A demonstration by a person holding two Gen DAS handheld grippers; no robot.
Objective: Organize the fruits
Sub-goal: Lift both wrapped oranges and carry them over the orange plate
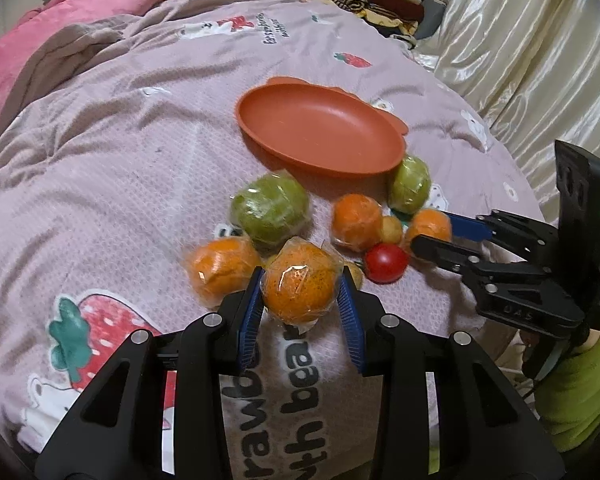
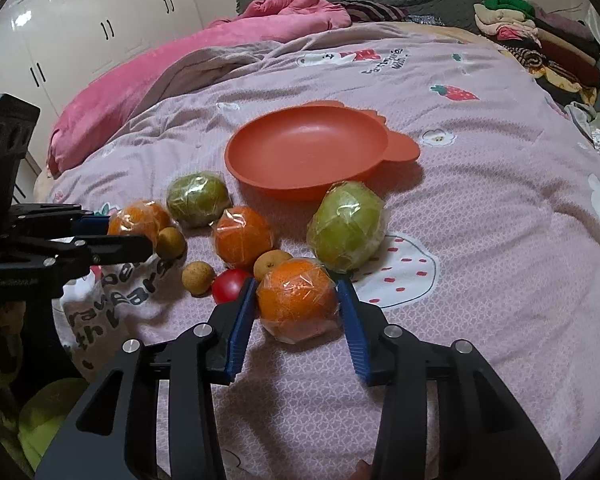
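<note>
The quilt (image 1: 120, 168) carries printed strawberries and partly readable words, "with bear" among them. The left gripper (image 1: 300, 292) clamps a plastic-wrapped orange (image 1: 300, 284) between its blue pads, lifted just clear of the fruit pile. The right gripper (image 2: 296, 300) is narrowed around another wrapped orange (image 2: 296, 300) resting on the quilt, both pads against its sides. The empty orange bowl (image 1: 320, 132) sits just behind the fruit.

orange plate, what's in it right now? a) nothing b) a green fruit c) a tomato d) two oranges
a: the orange plate shows only its bare inside, and the oranges, green fruits and tomato all lie on the blanket in front of it.
</note>
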